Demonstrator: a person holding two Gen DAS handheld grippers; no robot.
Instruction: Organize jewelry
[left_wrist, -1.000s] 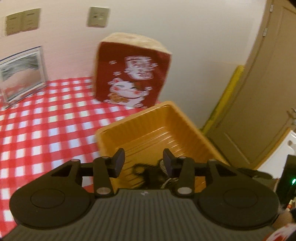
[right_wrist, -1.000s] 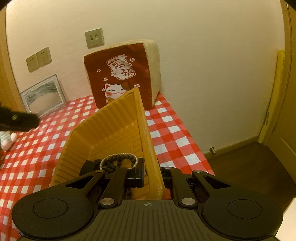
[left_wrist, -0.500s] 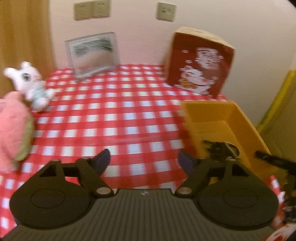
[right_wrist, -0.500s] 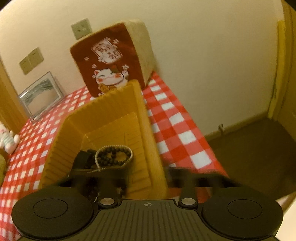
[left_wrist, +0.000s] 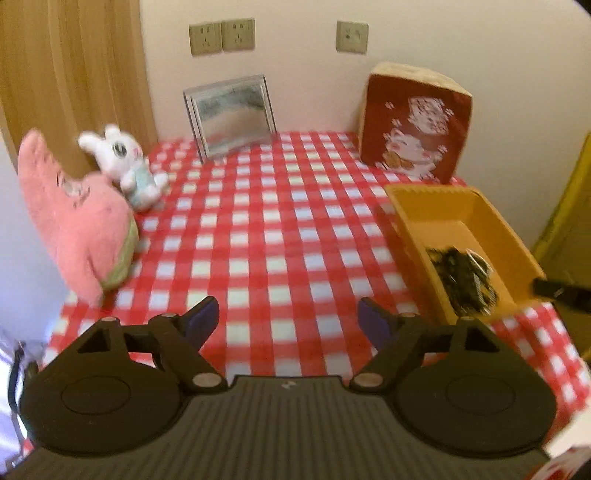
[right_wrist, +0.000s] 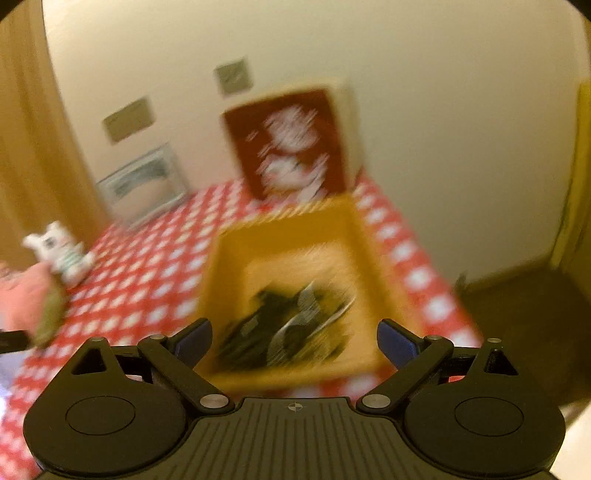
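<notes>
Red-and-white checked cloth covers the table (left_wrist: 280, 236), which runs back to a pale wall. On the far left lies a pink star-shaped plush (left_wrist: 74, 218), with a small white plush rabbit (left_wrist: 125, 162) touching it. A red cube cushion printed with a cat (left_wrist: 413, 122) stands at the back right, and a silver picture frame (left_wrist: 231, 112) leans on the wall. A yellow tray (left_wrist: 491, 221) sits near the table's right edge, just in front of the cushion. The jewelry (left_wrist: 461, 280), a dark tangle of beads, lies inside the tray at its near end. The left hand-held gripper (left_wrist: 288, 319) is spread wide over bare cloth, holding nothing. The right hand-held gripper (right_wrist: 293, 341) is also spread wide, empty, near the tray's front wall; that view is blurred.
</notes>
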